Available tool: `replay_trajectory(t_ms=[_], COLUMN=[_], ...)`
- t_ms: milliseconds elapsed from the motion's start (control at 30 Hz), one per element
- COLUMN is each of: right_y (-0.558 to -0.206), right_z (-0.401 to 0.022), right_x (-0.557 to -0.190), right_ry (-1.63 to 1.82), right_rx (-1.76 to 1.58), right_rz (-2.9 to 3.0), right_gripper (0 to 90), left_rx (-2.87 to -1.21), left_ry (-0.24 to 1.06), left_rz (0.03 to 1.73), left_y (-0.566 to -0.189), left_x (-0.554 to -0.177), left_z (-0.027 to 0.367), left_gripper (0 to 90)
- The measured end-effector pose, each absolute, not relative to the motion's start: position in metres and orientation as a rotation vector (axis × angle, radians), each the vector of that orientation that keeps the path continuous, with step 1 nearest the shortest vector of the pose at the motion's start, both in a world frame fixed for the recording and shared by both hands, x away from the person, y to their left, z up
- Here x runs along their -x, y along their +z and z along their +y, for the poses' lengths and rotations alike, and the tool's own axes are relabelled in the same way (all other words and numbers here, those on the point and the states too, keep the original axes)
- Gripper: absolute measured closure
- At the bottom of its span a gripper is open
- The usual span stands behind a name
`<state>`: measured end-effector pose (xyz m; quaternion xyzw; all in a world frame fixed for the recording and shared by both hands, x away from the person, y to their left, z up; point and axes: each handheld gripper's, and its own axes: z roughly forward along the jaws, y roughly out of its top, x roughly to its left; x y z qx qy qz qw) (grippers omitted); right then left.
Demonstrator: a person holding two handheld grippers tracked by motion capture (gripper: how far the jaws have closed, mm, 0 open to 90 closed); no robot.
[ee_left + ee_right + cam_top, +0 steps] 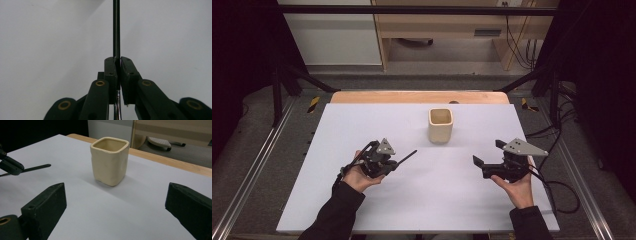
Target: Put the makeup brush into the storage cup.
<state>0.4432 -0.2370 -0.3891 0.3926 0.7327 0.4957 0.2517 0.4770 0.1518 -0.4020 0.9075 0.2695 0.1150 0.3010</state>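
cream cup (440, 126): 1; left gripper (398, 161) clamps 1 black rod (407, 157); right gripper (488, 152) jaws apart.

No text, label or number is readable on anything

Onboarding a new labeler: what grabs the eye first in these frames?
The cream square cup standing upright mid-table, toward the far edge. Next, the left tool shut on a thin black rod that points toward the cup. The right tool hangs open, facing the cup.
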Motion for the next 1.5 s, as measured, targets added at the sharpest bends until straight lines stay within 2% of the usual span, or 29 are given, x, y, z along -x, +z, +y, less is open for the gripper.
replay_trajectory(t_ms=[400, 767, 1500], right_y=[-0.386, -0.385, -0.37], right_z=[-0.23, -0.219, -0.188], right_x=[-0.441, -0.437, -0.428], right_ry=[1.357, 1.328, 1.267], right_rx=[-1.042, -0.995, -0.848], right_rz=[2.017, 2.062, 2.174], right_gripper=[4.4, 4.5, 4.9], left_rx=[-2.415, -2.393, -2.462], left_ry=[0.252, 0.255, 0.213], left_rz=[0.626, 0.559, 0.453], left_y=[-0.399, -0.386, -0.383], left_x=[-0.468, -0.456, -0.447], left_z=[0.14, 0.133, 0.101], left_gripper=[84.2, 84.2, 84.2])
